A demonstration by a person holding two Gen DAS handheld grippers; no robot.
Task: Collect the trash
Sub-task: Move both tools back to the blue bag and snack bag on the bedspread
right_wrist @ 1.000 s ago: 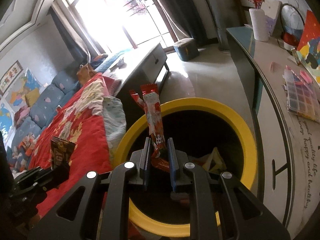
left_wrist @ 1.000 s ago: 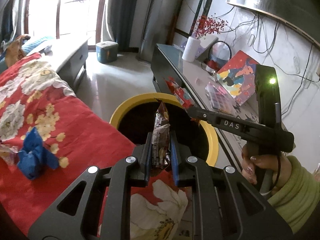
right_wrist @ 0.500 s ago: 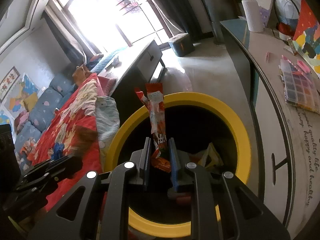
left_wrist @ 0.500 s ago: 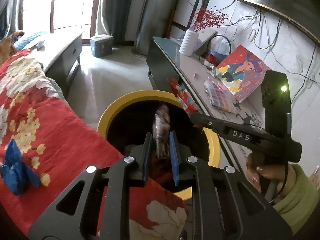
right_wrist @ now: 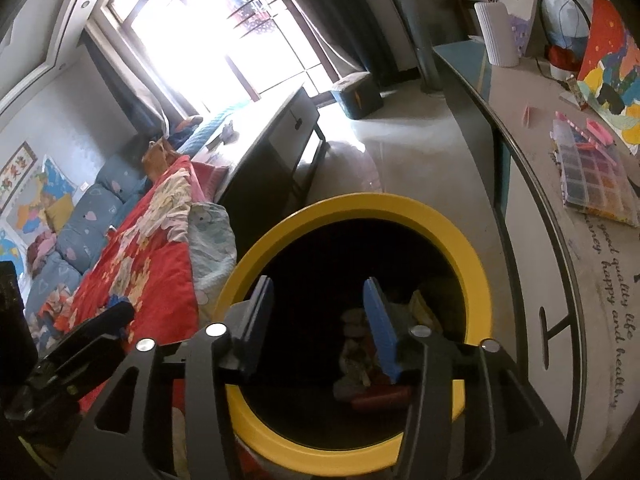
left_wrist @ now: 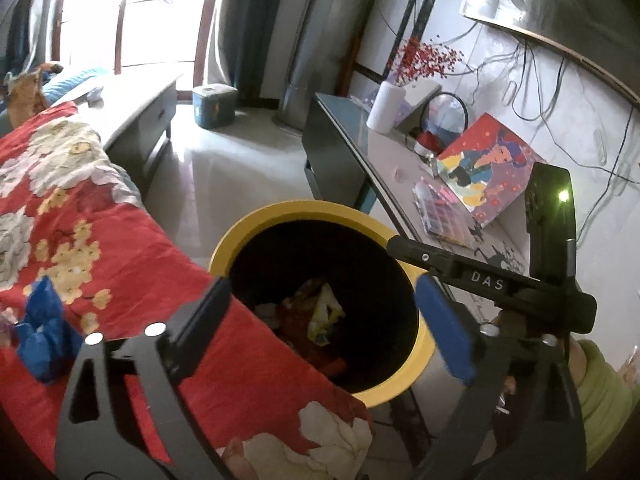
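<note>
So we're at the drop step: both grippers sit over the yellow-rimmed bin (left_wrist: 424, 346), and their jaws have just been opening. The left gripper (left_wrist: 320, 320) is spread wide with nothing between its pads, the right gripper (right_wrist: 318, 326) is about half apart and empty too. The wrappers (left_wrist: 320, 312) lie down in the bin. Next we'd probably go for the blue scrap (left_wrist: 42, 330) on the red blanket (left_wrist: 120, 248), approaching with jaws still apart

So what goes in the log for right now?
left gripper: just opened, empty | right gripper: just opened, empty | wrappers: in yellow bin
</note>
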